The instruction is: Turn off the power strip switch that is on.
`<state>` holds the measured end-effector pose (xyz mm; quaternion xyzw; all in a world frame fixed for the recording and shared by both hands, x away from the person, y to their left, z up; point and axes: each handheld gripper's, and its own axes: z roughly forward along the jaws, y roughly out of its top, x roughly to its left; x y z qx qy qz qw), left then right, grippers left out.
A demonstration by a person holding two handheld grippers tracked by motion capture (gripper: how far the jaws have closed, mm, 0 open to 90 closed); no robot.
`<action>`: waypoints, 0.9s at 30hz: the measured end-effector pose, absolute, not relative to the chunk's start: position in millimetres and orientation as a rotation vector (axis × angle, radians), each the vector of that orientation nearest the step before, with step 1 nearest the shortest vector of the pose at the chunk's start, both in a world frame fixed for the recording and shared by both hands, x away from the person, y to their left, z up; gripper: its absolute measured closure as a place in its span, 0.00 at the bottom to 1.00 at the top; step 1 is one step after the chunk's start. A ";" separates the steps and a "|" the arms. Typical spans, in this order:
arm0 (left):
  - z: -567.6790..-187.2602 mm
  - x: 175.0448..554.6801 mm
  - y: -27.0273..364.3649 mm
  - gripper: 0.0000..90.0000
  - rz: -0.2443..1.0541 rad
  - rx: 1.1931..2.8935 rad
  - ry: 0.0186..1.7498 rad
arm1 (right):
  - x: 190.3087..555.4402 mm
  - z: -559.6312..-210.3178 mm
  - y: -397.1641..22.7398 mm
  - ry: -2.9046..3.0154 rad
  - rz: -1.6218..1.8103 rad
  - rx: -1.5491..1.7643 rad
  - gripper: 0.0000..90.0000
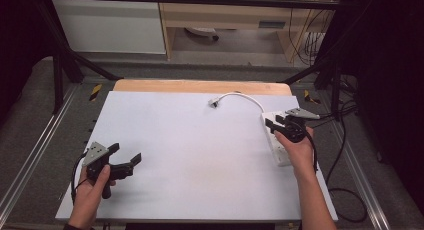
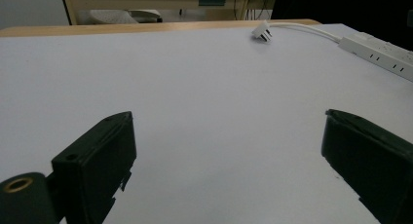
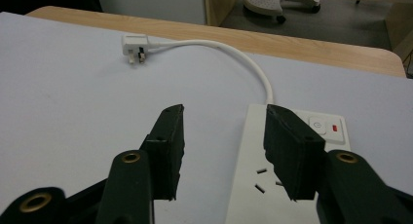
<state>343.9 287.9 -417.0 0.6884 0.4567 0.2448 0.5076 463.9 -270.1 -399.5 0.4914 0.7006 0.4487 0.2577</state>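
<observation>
Right tongs over the strip, nothing gripped

We saw the right tongs point(image 3: 221, 153) half open at the lower centre of the right gripper view, one jaw over the power strip point(image 3: 292, 185), the other over bare worktop point(image 3: 73, 102), clamping nothing. The strip lay at the right edge of the high view, its plug point(image 1: 214, 102) at upper centre. We judged that a close from there could pinch one edge and skew the strip, or drag the cord point(image 3: 234, 53). The left tongs point(image 1: 123, 156) stood wide open and empty at lower left.

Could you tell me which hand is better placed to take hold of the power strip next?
Right: the right gripper hangs over the power strip with jaws apart; the left gripper sits far across the table.
</observation>
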 end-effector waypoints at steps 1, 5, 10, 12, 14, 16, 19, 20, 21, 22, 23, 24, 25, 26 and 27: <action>-417.1 343.9 288.0 0.06 0.590 1.659 1.101 | 463.7 -399.1 -269.9 1.901 1.221 1.336 0.51; -417.0 343.9 288.0 0.06 0.590 1.658 1.101 | 464.0 -398.3 -268.2 1.912 1.221 1.354 0.38; -416.9 343.7 287.7 0.06 0.589 1.659 1.099 | 463.4 -395.0 -263.6 1.908 1.216 1.351 0.25; -416.8 343.7 287.8 0.06 0.590 1.660 1.098 | 462.5 -393.1 -261.7 1.909 1.219 1.357 0.20; -416.8 343.7 287.8 0.06 0.589 1.659 1.098 | 462.2 -392.0 -260.8 1.907 1.218 1.358 0.15; -416.7 343.7 287.7 0.06 0.587 1.659 1.097 | 461.0 -390.0 -259.9 1.909 1.226 1.359 0.11; -416.5 343.7 287.7 0.06 0.586 1.661 1.094 | 459.0 -386.5 -258.5 1.899 1.243 1.340 0.06; -416.4 343.7 287.8 0.06 0.586 1.660 1.093 | 457.8 -385.1 -257.8 1.895 1.244 1.340 0.06; -416.3 343.7 287.8 0.06 0.585 1.660 1.093 | 456.9 -384.2 -257.3 1.885 1.244 1.330 0.05; -416.4 343.7 287.8 0.06 0.585 1.659 1.093 | 455.5 -383.3 -256.8 1.874 1.241 1.321 0.05; -416.4 343.7 287.7 0.06 0.585 1.661 1.094 | 453.9 -382.1 -256.5 1.861 1.240 1.311 0.05; -416.5 343.8 287.5 0.06 0.584 1.661 1.094 | 453.2 -381.5 -256.6 1.849 1.241 1.310 0.05; -416.6 343.8 287.3 0.06 0.583 1.661 1.094 | 452.1 -380.2 -257.0 1.840 1.248 1.315 0.06; -416.5 343.8 287.2 0.06 0.583 1.662 1.092 | 450.7 -379.0 -257.7 1.839 1.254 1.316 0.05; -416.3 343.7 287.3 0.06 0.585 1.662 1.091 | 449.3 -377.7 -258.6 1.834 1.259 1.312 0.05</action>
